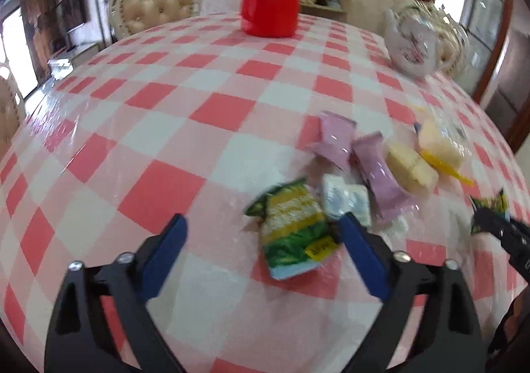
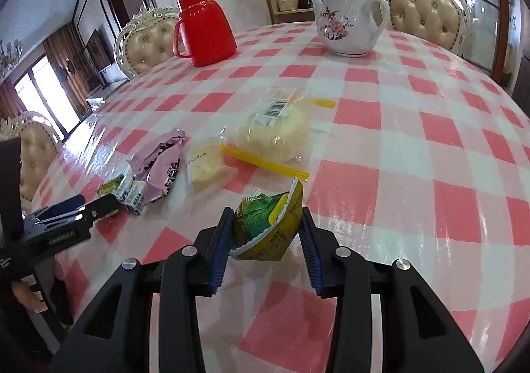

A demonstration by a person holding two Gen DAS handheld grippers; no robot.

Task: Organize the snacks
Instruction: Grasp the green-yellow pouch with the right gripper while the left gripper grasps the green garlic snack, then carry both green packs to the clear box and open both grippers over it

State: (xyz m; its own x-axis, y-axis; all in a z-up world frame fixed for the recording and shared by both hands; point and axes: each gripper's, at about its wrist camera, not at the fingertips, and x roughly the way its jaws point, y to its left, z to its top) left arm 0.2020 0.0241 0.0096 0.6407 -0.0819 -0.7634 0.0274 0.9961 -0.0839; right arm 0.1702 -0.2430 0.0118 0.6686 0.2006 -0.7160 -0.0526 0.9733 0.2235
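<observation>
Right gripper (image 2: 265, 240), lower centre of its view, is clenched on a green-yellow snack packet (image 2: 268, 224), packet crumpled between the pads. Left gripper (image 1: 261, 240) is released, jaws wide, around a second green-yellow packet (image 1: 293, 234) at centre-bottom of its frame, pads not pressing it. Just right of it lie white sachets (image 1: 344, 201), two pink wrappers (image 1: 357, 158) and clear bags of pale biscuits (image 1: 427, 154), all in a loose heap on the checked tablecloth (image 1: 165, 141). No sorted groups or container visible, so the task looks early: one packet picked, the rest unsorted.
</observation>
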